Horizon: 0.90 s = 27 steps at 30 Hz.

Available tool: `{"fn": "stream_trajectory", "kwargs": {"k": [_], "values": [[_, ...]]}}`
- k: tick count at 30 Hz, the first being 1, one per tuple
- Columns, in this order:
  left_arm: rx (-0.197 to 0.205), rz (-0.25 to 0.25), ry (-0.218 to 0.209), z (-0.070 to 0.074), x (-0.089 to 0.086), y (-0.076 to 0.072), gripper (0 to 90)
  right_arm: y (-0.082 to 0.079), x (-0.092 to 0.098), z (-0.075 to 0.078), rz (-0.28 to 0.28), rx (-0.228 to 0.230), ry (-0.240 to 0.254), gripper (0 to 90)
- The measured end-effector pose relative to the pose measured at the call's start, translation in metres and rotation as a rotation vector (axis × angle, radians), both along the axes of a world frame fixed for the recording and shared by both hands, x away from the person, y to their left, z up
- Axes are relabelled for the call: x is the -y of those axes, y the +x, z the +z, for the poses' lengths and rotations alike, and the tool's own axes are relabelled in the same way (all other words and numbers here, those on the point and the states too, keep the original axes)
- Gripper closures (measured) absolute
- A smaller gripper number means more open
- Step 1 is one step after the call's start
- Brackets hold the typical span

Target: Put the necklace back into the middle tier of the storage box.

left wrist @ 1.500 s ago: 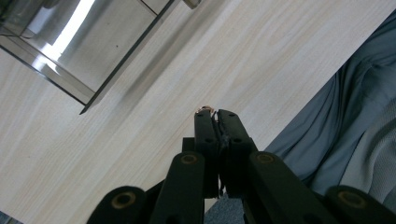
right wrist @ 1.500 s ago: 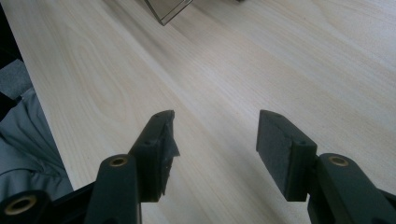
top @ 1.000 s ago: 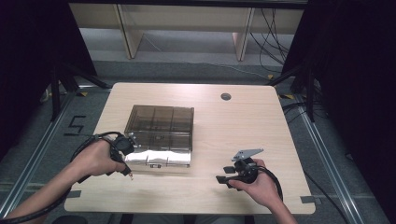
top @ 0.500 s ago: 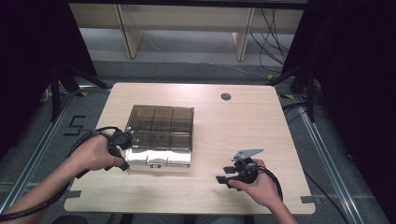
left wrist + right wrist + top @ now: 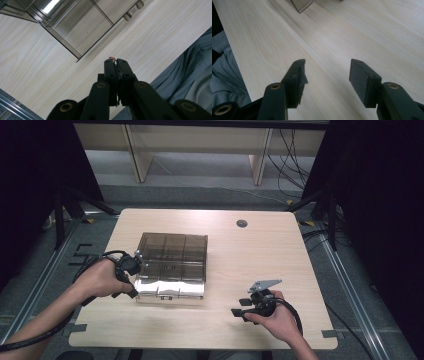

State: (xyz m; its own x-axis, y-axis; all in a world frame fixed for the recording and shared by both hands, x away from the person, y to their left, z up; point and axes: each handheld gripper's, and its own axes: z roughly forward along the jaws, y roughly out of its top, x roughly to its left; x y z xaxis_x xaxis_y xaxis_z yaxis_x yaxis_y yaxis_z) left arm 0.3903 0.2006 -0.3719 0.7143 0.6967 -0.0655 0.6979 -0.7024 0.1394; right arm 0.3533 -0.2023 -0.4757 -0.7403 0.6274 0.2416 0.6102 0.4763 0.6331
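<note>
A smoky, see-through compartment box [image 5: 172, 257] with a clear front strip lies shut on the left half of the wooden table [image 5: 250, 255]. My left gripper [image 5: 131, 290] sits at the box's front-left corner. In the left gripper view its jaws [image 5: 115, 61] are pressed together, with a tiny copper-coloured piece [image 5: 110, 59] pinched at the tips just short of the box corner [image 5: 77, 58]. My right gripper [image 5: 240, 306] rests near the table's front right. Its jaws [image 5: 327, 72] stand wide apart over bare wood, holding nothing.
A round cable hole [image 5: 242, 223] sits at the table's back right. Dark frame posts stand at both sides, and shelving with cables lies beyond the far edge. Grey clothing [image 5: 190, 75] shows past the near table edge.
My left hand has shifted slightly left and back along the box's front-left corner. The right hand has stayed still.
</note>
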Motion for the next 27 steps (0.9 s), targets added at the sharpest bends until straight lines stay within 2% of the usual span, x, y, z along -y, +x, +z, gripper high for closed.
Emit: {"fn": "stream_trajectory", "kwargs": {"k": [5,6,13,19,21,22,24,27], "values": [[0.004,0.012,-0.004,0.001,0.000,0.003,87.0,0.000,0.000,0.000,0.000,0.001,-0.001,47.1],[-0.008,0.006,0.004,0.002,0.000,0.005,87.0,0.000,0.000,0.000,0.000,0.000,-0.001,47.1],[-0.011,0.020,0.002,0.002,-0.001,0.010,87.0,0.000,0.000,0.000,0.003,-0.001,0.001,47.0],[-0.003,0.031,-0.010,0.001,0.001,0.013,87.0,0.000,0.000,0.000,0.002,0.000,-0.001,47.0],[-0.013,0.026,0.001,0.001,0.001,0.015,87.0,0.000,0.000,0.000,0.001,-0.001,0.000,47.0],[-0.012,0.056,-0.010,-0.001,0.001,0.015,87.0,0.001,0.000,0.000,0.003,0.003,-0.002,47.0],[-0.017,0.040,0.003,0.000,0.000,0.017,87.0,0.001,0.000,-0.001,0.004,0.004,-0.001,47.0],[-0.013,0.064,-0.010,-0.002,-0.001,0.019,87.0,0.001,0.000,-0.001,0.004,0.004,-0.001,47.0]]}}
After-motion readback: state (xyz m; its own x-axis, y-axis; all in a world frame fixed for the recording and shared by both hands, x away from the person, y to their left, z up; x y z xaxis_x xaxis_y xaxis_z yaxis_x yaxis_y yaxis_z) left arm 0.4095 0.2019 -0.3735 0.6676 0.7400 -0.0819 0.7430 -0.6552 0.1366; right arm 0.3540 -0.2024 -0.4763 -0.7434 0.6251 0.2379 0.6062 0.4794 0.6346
